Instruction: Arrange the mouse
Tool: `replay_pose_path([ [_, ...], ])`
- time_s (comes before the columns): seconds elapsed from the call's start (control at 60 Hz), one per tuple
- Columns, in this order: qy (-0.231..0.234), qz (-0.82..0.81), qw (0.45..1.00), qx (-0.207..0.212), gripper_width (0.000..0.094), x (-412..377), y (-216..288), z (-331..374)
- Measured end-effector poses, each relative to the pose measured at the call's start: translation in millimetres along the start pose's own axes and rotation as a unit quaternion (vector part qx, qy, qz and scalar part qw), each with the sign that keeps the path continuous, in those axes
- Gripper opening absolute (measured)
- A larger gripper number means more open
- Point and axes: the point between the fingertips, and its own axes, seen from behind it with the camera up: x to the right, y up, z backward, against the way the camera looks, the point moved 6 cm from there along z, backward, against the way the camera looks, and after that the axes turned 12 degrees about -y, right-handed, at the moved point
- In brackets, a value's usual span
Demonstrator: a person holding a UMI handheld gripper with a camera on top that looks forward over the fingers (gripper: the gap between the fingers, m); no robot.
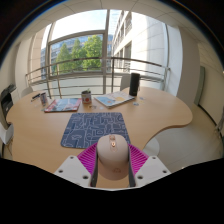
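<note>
Gripper view shows the gripper (113, 160) clamped on the mouse (113, 158), both pink pads pressing its sides, held above the near edge of the desk (170, 112). This looks like the carry step. Next, I'd guess, it goes forward and down onto the mat (92, 127) just ahead.

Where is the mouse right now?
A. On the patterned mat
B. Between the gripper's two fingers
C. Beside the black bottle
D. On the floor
B. The mouse sits between the two pink-padded fingers of the gripper, which press on its sides, just short of the mat on the table.
</note>
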Motion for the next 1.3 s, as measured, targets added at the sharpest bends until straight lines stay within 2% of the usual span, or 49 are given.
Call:
replay_pose_path([
  [0.183,0.003,-0.019,0.996,0.086,0.043,1.3,125.1,-1.3],
  [0.317,0.031,-0.029,0.995,0.087,0.043,-30.3,161.8,-53.8],
  [0.4,0.048,-0.016,0.996,0.068,0.0429,-55.5,156.5,-99.7],
  [0.417,0.05,-0.015,0.996,0.065,0.0429,-67.1,141.1,-108.3],
  [0.517,0.073,-0.002,0.997,0.012,0.0429,-91.2,121.5,-152.3],
  [0.717,0.07,0.04,0.996,-0.048,0.0436,-121.8,47.1,-212.2],
  [0.833,0.079,0.041,0.994,-0.069,0.0544,-123.4,30.0,-216.4],
  [0.883,0.08,0.043,0.994,-0.068,0.0633,-121.4,30.2,-211.3],
  [0.95,0.072,0.05,0.995,-0.058,0.0865,-115.4,34.4,-201.0],
  [1.0,0.065,0.053,0.995,-0.053,0.0824,-111.6,37.6,-188.7],
  [1.067,0.062,0.051,0.996,-0.045,0.0856,-107.5,44.8,-162.4],
  [1.3,0.043,0.048,0.998,-0.005,0.0846,-93.5,57.5,-26.6],
])
